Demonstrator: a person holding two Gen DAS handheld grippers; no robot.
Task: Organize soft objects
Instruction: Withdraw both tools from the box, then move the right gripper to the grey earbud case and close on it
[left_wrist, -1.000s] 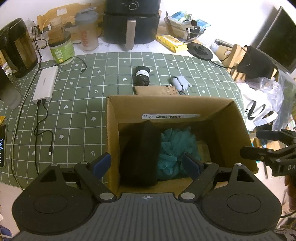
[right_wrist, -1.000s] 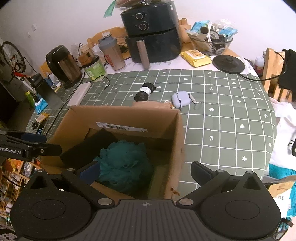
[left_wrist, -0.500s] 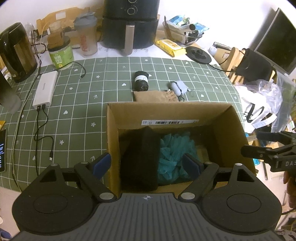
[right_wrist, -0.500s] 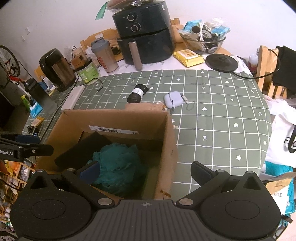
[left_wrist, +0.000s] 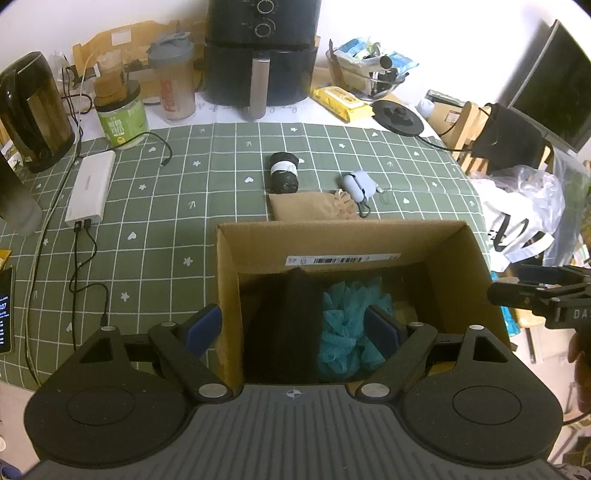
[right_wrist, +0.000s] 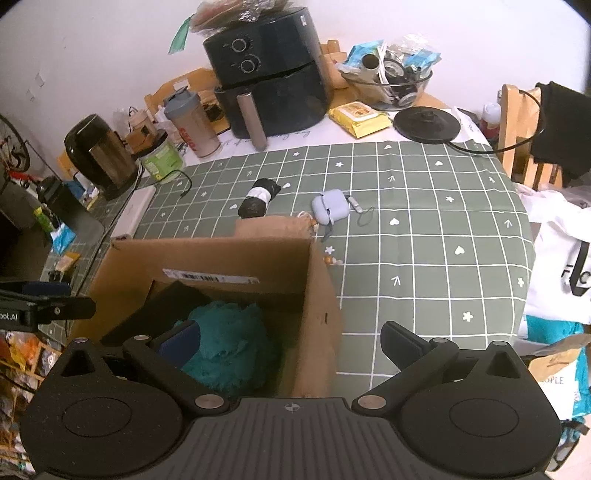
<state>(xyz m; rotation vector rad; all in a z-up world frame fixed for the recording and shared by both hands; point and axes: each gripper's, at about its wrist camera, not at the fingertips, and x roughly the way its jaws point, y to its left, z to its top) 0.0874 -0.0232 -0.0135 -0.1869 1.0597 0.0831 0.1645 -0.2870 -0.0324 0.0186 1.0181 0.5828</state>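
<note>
An open cardboard box (left_wrist: 454, 266) (right_wrist: 317, 295) stands on the green checked tablecloth. Inside lie a black soft item (left_wrist: 284, 317) (right_wrist: 147, 317) and a teal mesh pouf (left_wrist: 343, 325) (right_wrist: 229, 343). Behind the box lie a tan drawstring pouch (left_wrist: 310, 206) (right_wrist: 273, 227), a rolled black item with a white band (left_wrist: 283, 172) (right_wrist: 258, 197) and a pale blue earbud case (left_wrist: 354, 186) (right_wrist: 327, 206). My left gripper (left_wrist: 295, 326) is open and empty over the box's near edge. My right gripper (right_wrist: 291, 341) is open and empty, straddling the box's right wall.
A black air fryer (left_wrist: 260, 51), shaker bottle (left_wrist: 173, 83), green tub (left_wrist: 120, 118), kettle (left_wrist: 31, 110) and glass bowl (right_wrist: 388, 81) line the back. A white power bank (left_wrist: 90, 188) with cables lies left. A chair (right_wrist: 524, 129) and bags (right_wrist: 565, 258) stand right.
Both grippers have risen and drawn back from the box, so more of the table behind it shows. Both stay open. The things in the box have not moved.
</note>
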